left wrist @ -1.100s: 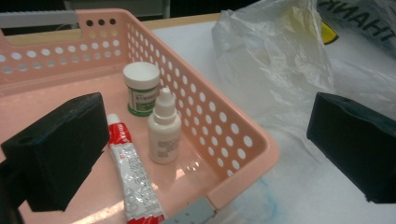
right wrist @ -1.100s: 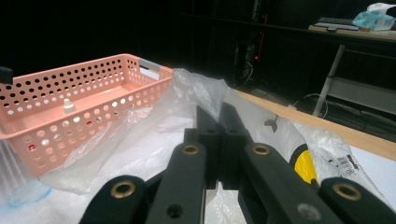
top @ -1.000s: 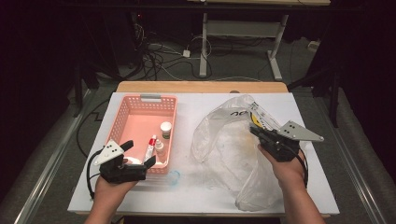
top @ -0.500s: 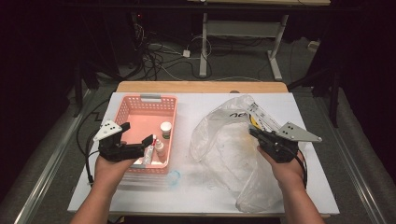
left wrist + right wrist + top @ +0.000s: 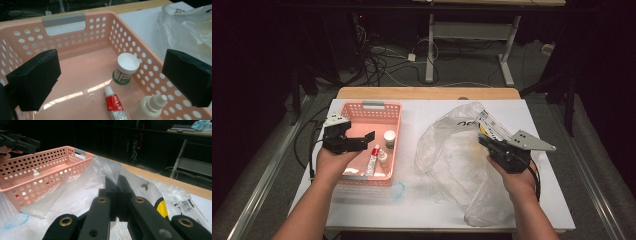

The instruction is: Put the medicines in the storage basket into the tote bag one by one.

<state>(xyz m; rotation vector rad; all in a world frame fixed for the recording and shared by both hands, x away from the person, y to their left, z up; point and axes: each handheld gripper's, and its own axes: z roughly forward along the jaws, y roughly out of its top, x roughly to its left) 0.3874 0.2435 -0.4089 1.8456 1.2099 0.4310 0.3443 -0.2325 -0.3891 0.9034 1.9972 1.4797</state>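
The crinkly clear plastic bag (image 5: 457, 160) lies on the right half of the white table (image 5: 412, 210), just beside the pink plastic basket with round holes (image 5: 394, 112). The right claw (image 5: 116, 185) is squeezed tight on a fold of the bag and lifts it a little (a yellow patch and some black print show through the plastic). The left claw (image 5: 110, 75) hangs wide open over the basket and holds nothing. Down in the basket sit a small white-lidded jar (image 5: 126, 67), a red and silver tube (image 5: 114, 105) and a little white dropper bottle (image 5: 148, 108). The tube lies just beside the bottle, and the jar stands near both.
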